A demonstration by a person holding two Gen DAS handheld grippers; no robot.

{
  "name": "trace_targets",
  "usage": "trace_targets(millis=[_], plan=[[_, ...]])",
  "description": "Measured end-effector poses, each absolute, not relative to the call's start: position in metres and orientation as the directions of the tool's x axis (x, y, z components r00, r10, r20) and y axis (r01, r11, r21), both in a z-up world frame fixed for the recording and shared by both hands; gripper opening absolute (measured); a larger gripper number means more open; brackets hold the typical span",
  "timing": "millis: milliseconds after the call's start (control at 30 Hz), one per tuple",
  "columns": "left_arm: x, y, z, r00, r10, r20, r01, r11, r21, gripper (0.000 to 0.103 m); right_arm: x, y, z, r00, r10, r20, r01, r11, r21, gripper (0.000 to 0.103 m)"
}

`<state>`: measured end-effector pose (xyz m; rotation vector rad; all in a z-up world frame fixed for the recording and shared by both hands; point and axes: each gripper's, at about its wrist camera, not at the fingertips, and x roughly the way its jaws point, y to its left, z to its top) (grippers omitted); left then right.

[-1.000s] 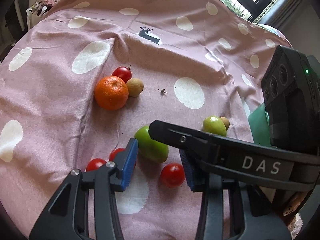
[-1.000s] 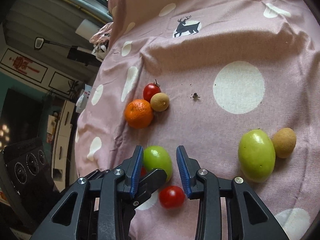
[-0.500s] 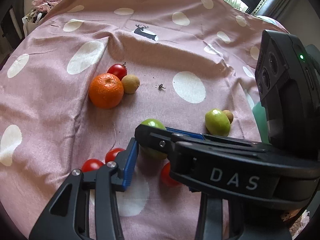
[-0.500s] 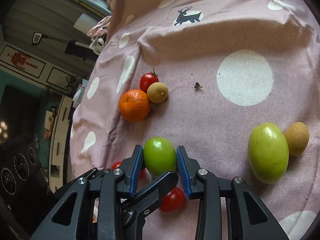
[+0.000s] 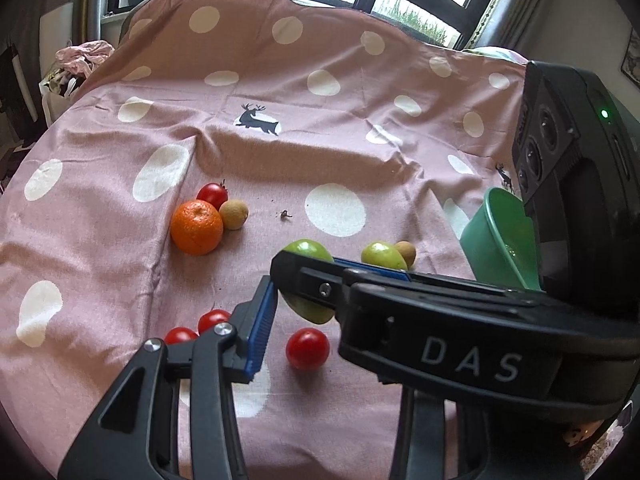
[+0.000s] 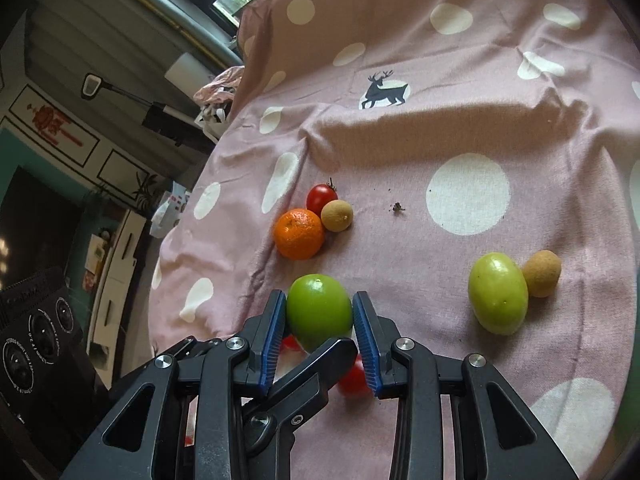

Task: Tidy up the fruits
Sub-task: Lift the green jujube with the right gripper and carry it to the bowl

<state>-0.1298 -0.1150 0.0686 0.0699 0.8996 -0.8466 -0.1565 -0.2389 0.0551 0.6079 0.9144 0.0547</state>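
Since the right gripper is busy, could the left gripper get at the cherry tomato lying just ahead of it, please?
Probably not directly: the right gripper, shut on a green fruit, crosses over the left gripper, just above that tomato.

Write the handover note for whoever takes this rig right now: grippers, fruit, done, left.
Right gripper: shut on the green fruit, which sits between its blue pads.
Left gripper: holds nothing that shows; its right finger is hidden behind the right gripper, so its state is unclear.
On the cloth: orange, tomato and small brown fruit in one cluster; second green fruit touching another brown fruit; three tomatoes near the grippers, one at.
Green bowl at the right edge.
Done: one green fruit gripped.
Left: probably place it in the bowl, then sort the rest.
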Motion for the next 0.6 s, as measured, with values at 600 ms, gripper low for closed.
trace_targets(millis=[600], plan=[[-0.180,-0.126,0.106,0.333,-0.736,-0.589,0.790,0.559,-0.252,0.040,-0.221,-0.249,0.099,0.753,0.149,-0.641,0.265,0.823,0.503,0.038]])
